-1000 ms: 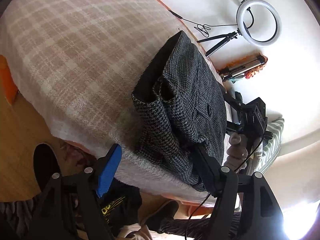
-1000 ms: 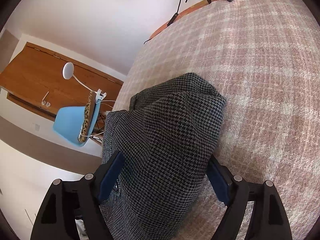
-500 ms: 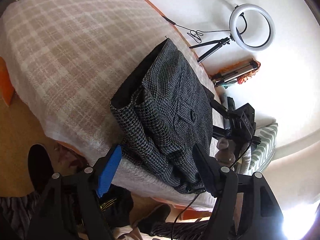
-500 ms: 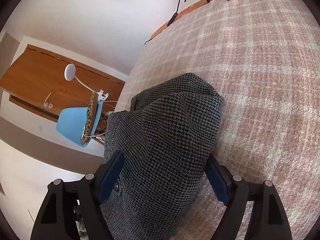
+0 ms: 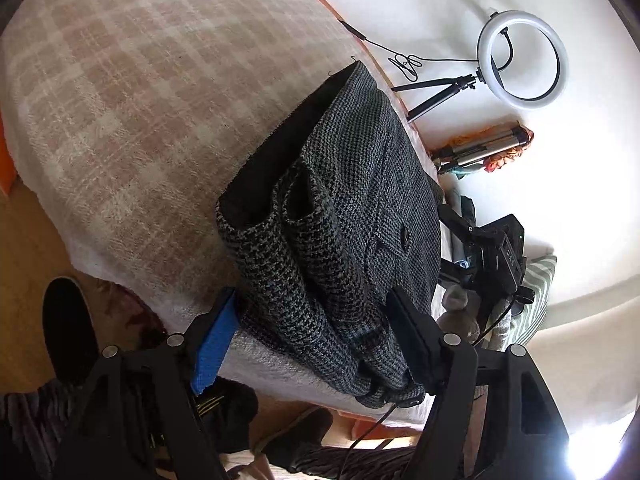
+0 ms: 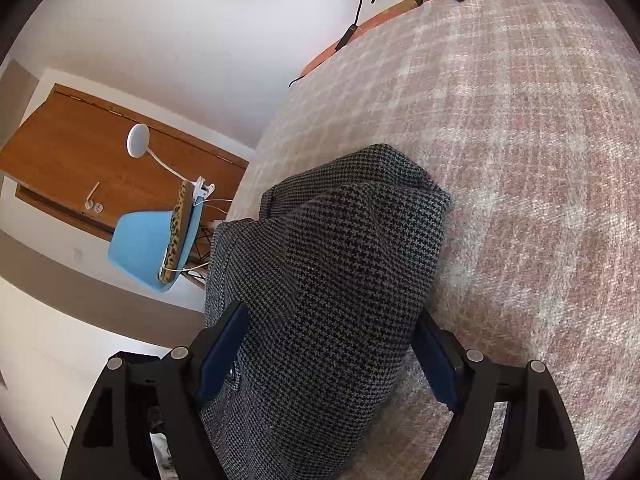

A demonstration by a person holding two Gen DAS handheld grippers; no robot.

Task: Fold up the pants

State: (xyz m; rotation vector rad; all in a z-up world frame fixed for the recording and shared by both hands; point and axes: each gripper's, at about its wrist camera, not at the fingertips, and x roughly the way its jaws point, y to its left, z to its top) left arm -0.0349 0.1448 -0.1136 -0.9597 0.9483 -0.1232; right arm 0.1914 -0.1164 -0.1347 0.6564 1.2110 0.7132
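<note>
The grey houndstooth pants (image 5: 344,224) lie folded in a thick bundle on the pink checked bedspread (image 5: 140,92), near its edge. My left gripper (image 5: 316,344) is open, its blue-padded fingers (image 5: 214,346) standing either side of the bundle's near end. In the right wrist view the same pants (image 6: 328,304) fill the middle. My right gripper (image 6: 332,356) is open too, its fingers (image 6: 438,362) wide apart on either side of the folded cloth. The other gripper (image 5: 488,256) shows beyond the bundle in the left wrist view.
A ring light on a tripod (image 5: 520,60) and a folded tripod (image 5: 480,148) stand by the white wall. A blue chair (image 6: 152,248), a white lamp (image 6: 138,140) and a wooden door (image 6: 80,160) are off the bed's far side. Wooden floor (image 5: 24,248) lies below the bed edge.
The left gripper has moved closer to the bundle, so the pants' near end now lies between its open fingers. The right gripper has barely moved and stays open.
</note>
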